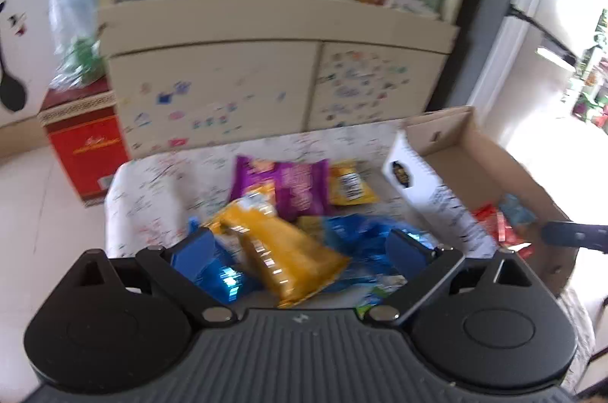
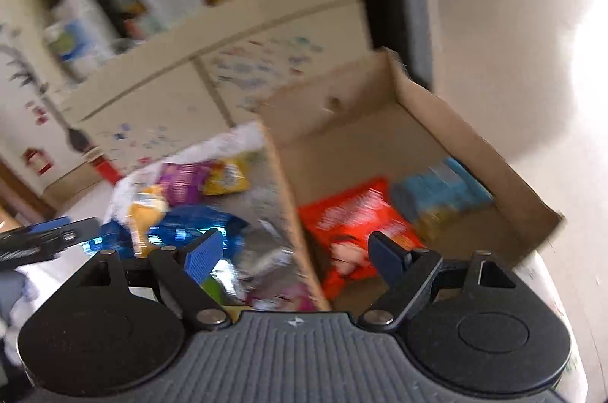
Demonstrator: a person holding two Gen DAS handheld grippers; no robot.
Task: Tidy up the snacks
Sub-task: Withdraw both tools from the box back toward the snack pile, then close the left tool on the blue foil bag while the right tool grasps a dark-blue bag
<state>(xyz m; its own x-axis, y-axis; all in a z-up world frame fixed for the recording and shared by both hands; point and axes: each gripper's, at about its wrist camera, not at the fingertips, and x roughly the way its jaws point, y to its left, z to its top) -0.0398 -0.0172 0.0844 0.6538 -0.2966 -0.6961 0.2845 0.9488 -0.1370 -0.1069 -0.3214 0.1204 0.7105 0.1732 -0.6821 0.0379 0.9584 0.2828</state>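
The left gripper (image 1: 300,243) is being held with its jaws spread wide above a heap of snack packets on a small table (image 1: 159,175) covered with a scribbled white cloth; nothing is being pressed between its blue pads (image 1: 197,251). A yellow packet (image 1: 288,258) is being seen between those pads, lying tilted on blue foil packets (image 1: 357,236), but whether it is being touched cannot be told through the blur. A purple packet (image 1: 288,182) is lying toward the far edge of the tabletop, with a small yellow packet (image 1: 349,186) just beside it on the right. A white carton (image 1: 429,190) is standing tilted at the table's right edge, against the near wall of a cardboard box (image 1: 490,152).

The right gripper (image 2: 300,251) is likewise being held released, its jaws astride the left wall of the cardboard box (image 2: 467,141), with nothing clamped. Inside the box an orange-red packet (image 2: 353,217) is lying toward the near left corner, and a light blue packet (image 2: 444,186) is lying just beside it on the right. The tip of the left gripper (image 2: 49,236) is being shown at the left edge of the right wrist view.

Behind the table, a cream cabinet (image 1: 266,38) with stickered doors is being seen, its open shelf crowded with boxes and cans. A red box (image 1: 83,152) is standing on the floor to its left.
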